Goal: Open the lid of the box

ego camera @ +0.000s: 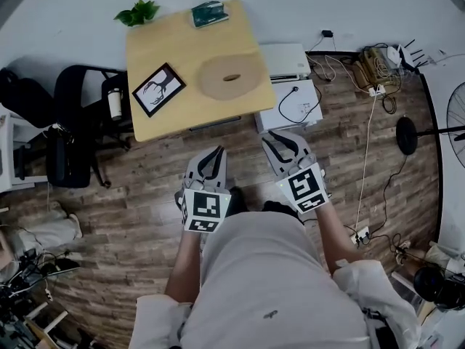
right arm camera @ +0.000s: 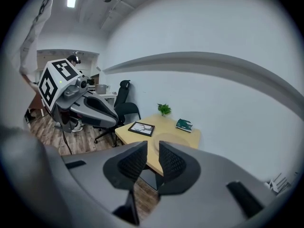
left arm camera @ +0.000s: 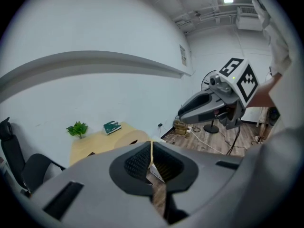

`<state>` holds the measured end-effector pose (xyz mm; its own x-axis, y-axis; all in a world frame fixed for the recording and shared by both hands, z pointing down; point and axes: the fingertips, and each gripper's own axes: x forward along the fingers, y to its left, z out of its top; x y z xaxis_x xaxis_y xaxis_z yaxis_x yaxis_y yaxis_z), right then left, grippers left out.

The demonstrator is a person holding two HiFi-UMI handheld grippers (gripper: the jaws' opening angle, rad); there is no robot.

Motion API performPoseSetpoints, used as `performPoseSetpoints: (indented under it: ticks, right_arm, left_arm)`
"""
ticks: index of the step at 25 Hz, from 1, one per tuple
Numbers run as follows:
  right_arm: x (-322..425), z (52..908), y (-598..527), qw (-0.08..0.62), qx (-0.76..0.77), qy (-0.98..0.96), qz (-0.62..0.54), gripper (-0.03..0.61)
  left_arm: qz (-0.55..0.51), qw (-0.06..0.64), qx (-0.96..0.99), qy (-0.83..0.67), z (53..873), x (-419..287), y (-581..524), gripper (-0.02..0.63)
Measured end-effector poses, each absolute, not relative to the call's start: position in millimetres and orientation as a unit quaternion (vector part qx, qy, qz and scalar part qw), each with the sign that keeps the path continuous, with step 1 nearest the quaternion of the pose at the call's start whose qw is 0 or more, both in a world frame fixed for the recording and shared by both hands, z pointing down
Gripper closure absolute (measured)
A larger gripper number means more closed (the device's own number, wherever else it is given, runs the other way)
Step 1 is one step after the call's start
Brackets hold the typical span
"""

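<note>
The wood-plank floor [ego camera: 123, 217] fills most of the head view, and the person stands on it a little back from a light wooden table [ego camera: 163, 118] set against the white wall. A black office chair [ego camera: 76, 118] sits at the table's left side. Two white units [ego camera: 289, 86] stand on the floor touching its right side.

Both grippers are held low in front of the body, well apart from the table. The left gripper [ego camera: 216, 151] has its ribbed pads [left arm camera: 140, 160] pressed together with nothing between them. The right gripper [ego camera: 270, 137] has its pads [right arm camera: 172, 161] a small gap apart, also with nothing between them. Each carries a cube of black-and-white square markers, with no readable words.

The box [ego camera: 231, 77] is a flat, round, pale wooden piece lying lid-up on the right half of the table, its lid on. Being round, it has no long axis. The dark oval slot in its top runs roughly across the table, left to right.

Left of it a black-framed picture [ego camera: 158, 89] lies flat and turned at an angle. A green book-like item [ego camera: 209, 13] rests at the far edge, its print too small to read. A small green plant [ego camera: 136, 11] stands at the far left corner.
</note>
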<state>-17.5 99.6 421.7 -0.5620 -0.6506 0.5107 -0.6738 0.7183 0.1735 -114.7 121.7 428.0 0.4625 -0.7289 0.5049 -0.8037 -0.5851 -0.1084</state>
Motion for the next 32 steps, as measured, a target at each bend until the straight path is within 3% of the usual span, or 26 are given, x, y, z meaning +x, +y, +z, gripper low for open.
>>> performPoseSetpoints:
  ticks: [18,32]
  right_arm:
    - [-32.0,438.7,68.3,0.294,0.371,-0.881,0.021,0.466]
    - [-49.3,470.7,-12.4,0.336,0.276,-0.901,0.001,0.425]
  left_arm:
    - [0.255,0.070,0.863,-0.430,431.9,-117.4,95.4,0.604]
    - [0.265,0.099,0.827,-0.486,432.3,-128.1,28.1,0.604]
